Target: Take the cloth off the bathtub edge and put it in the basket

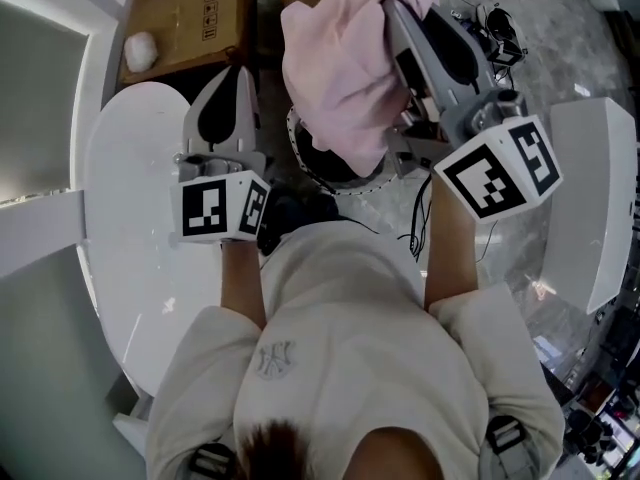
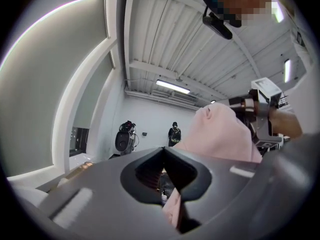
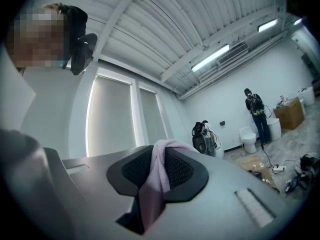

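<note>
pink cloth clenched in right claw over basket, left claw closed empty over bathtub edge, cardboard box behind

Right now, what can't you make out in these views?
- Basket: head view, mostly under the hanging cloth; inside hidden.
- Right tool, its tips: head view, buried in the cloth.
- Distant person: right gripper view, too small for detail.

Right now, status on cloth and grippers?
Right gripper shut on cloth. Left gripper shut, clear of cloth. Cloth hangs over basket, not yet in. Nothing blocking.
</note>
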{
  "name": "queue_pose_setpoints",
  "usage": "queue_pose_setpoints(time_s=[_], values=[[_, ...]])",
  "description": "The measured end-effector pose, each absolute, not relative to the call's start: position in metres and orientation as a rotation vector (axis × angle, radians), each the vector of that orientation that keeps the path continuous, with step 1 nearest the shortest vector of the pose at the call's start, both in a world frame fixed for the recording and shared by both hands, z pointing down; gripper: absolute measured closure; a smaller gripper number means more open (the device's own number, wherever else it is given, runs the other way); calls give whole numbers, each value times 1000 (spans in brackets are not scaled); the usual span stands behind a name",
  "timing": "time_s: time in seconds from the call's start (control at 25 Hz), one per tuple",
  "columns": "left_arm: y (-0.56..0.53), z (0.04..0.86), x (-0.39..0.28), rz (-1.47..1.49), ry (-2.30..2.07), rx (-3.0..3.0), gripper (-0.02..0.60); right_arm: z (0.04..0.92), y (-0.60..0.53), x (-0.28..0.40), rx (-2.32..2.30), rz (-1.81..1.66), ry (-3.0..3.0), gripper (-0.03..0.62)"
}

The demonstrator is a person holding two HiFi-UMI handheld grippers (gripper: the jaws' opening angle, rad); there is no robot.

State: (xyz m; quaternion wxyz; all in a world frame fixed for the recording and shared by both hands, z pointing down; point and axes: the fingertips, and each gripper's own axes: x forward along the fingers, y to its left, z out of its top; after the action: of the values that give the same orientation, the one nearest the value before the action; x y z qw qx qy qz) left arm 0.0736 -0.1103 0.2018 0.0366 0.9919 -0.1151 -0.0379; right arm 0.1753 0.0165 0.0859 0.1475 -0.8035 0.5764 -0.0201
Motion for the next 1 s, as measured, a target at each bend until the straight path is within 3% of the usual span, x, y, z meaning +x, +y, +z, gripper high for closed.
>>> queue_pose_setpoints(time_s=[1.0], values=[[-60,218,124,-10,-179,3084,532,198,99,202,-2438,-309,1557,526]])
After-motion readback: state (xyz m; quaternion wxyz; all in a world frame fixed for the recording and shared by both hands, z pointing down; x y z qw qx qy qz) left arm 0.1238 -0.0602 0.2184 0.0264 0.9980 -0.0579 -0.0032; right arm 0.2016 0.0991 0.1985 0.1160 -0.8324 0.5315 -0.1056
